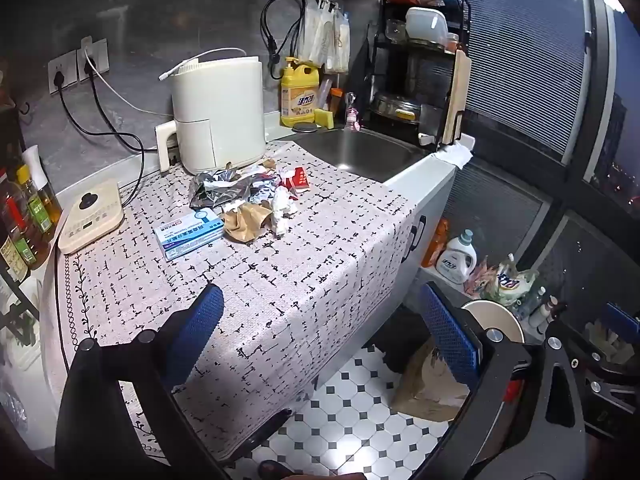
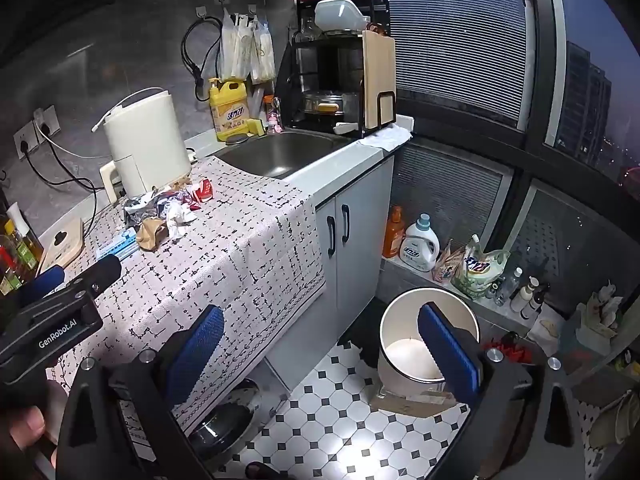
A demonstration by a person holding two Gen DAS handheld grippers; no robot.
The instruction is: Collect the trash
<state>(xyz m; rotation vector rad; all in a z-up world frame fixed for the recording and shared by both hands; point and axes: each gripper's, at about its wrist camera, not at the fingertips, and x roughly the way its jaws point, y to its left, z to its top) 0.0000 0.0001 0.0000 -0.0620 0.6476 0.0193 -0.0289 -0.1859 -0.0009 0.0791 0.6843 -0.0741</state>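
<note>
Here, in the left wrist view, the left gripper [image 1: 320, 336] hangs above the near edge of the worktop [image 1: 304, 264], its blue-padded fingers [image 1: 200, 324] spread wide apart with nothing between them. The trash pile [image 1: 256, 196] lies on the patterned cloth further back, just in front of the cream appliance [image 1: 220, 114]: crumpled foil [image 1: 218, 190], a wad of brown paper [image 1: 246, 220], white tissue [image 1: 282, 208] and a red wrapper [image 1: 299, 180], all bunched together and touching. A blue and white box [image 1: 188, 234] sits just beside the brown paper on its left, and a flat cream scale [image 1: 91, 216] lies further left. The sink [image 1: 360, 152] is behind the pile to the right, with a yellow detergent bottle [image 1: 299, 94] at its back edge. In the right wrist view, the right gripper [image 2: 320, 344] is held off the worktop's front edge over the tiled floor [image 2: 340, 424], its fingers likewise wide apart and empty. A round white bin [image 2: 404, 336] stands on the floor beside the cabinet [image 2: 352, 236], partly behind the right-hand finger. The same trash pile [image 2: 164, 212] shows far back on the worktop, well apart from this gripper, and the left gripper [image 2: 72, 276] reaches in at the left edge of the frame.
</note>
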